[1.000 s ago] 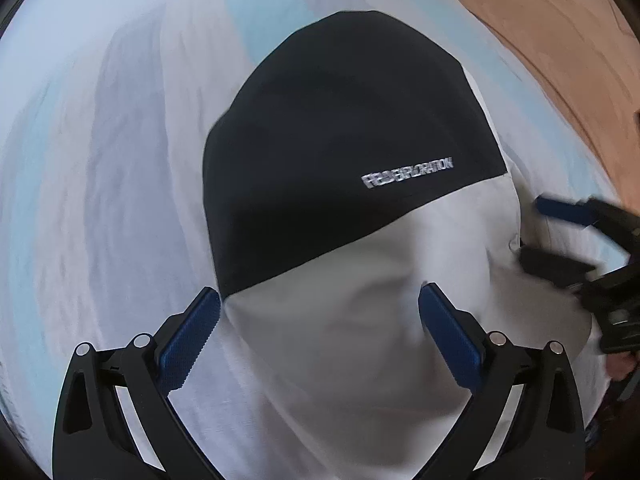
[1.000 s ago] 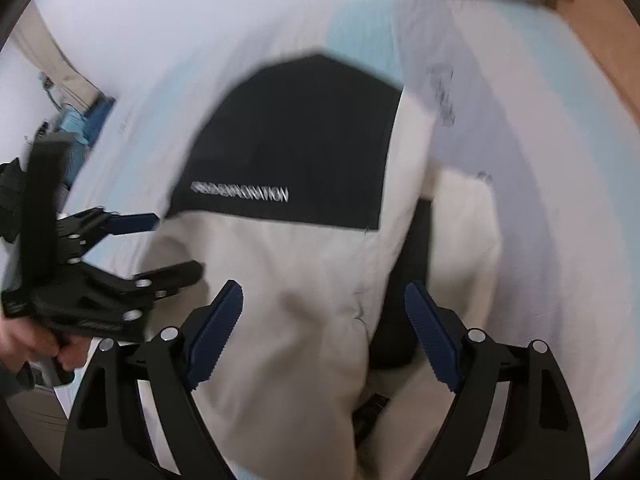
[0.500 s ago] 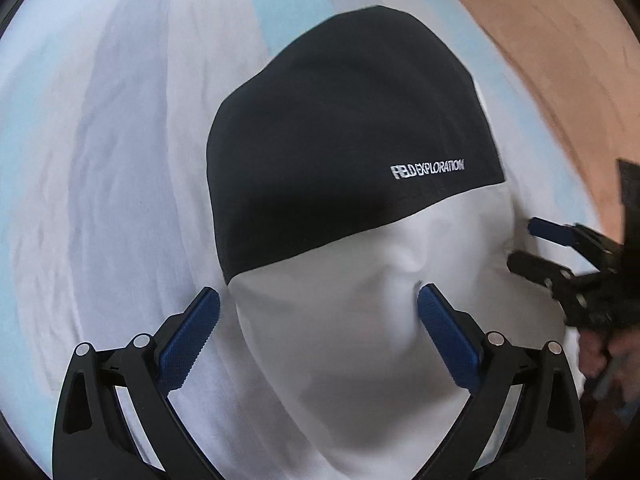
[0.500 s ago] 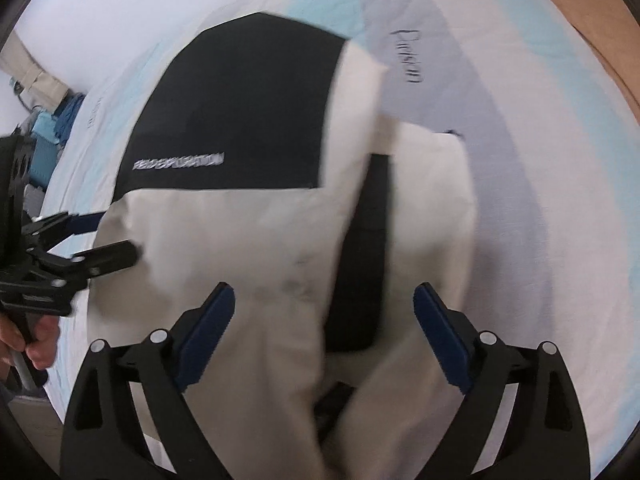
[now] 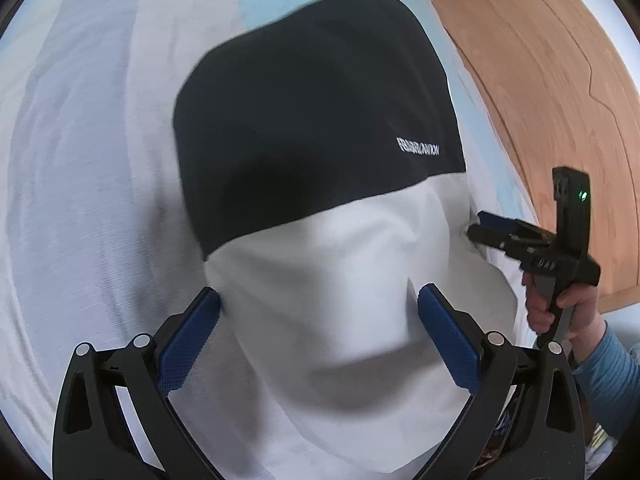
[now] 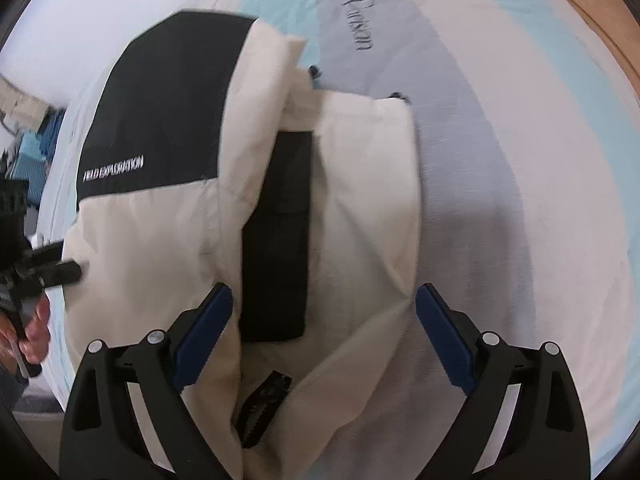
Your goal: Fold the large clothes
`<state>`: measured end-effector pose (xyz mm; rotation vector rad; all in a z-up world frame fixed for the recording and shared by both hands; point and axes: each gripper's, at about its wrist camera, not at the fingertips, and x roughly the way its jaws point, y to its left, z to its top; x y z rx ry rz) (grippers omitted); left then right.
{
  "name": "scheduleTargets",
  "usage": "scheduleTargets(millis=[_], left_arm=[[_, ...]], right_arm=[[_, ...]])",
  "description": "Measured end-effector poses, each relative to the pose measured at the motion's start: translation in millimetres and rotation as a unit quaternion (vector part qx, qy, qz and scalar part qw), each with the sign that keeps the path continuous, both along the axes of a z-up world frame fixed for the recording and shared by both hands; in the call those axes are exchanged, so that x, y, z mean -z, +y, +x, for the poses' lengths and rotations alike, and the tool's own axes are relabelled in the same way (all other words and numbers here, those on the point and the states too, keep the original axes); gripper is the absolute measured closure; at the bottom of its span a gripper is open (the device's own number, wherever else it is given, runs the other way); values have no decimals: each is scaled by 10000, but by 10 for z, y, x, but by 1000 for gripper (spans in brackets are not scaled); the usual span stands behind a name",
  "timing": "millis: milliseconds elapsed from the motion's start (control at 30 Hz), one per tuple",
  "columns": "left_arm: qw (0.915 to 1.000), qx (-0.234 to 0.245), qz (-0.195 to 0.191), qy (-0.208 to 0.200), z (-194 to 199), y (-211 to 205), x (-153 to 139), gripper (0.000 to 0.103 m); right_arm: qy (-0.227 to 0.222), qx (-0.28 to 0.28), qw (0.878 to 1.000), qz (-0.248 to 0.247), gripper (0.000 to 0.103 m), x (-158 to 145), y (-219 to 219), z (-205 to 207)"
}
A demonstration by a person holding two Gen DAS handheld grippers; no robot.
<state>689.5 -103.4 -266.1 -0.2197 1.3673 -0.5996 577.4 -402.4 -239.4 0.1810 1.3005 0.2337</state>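
I held my left gripper (image 5: pixel 318 332) tilted steeply down over the near, pale end of the jacket (image 5: pixel 332 280), its jaws spread wide, one blue pad (image 5: pixel 188 344) on each side of the cloth and neither pressing it. My right gripper (image 6: pixel 324 332) also pointed steeply down over the jacket, jaws wide with nothing clamped between them. In the left view it sat at the jacket's right edge, my right hand (image 5: pixel 560 312) wrapped around its handle, a blue sleeve (image 5: pixel 608 376) behind. In the right view my left hand (image 6: pixel 28 332) gripped its handle at the jacket's left edge.
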Motion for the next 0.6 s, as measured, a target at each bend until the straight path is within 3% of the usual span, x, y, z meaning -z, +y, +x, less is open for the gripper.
scheduleTargets(millis=[167, 367, 600], left_arm=[[9998, -4, -179, 22, 19, -2, 79, 6], [9993, -8, -370, 75, 47, 97, 142, 6], [9977, -39, -642, 224, 33, 182, 212, 6]], right_arm=[[369, 384, 9969, 583, 14, 168, -201, -19], [1012, 339, 9812, 1606, 14, 484, -143, 18], [1364, 387, 9671, 2112, 12, 725, -175, 127]])
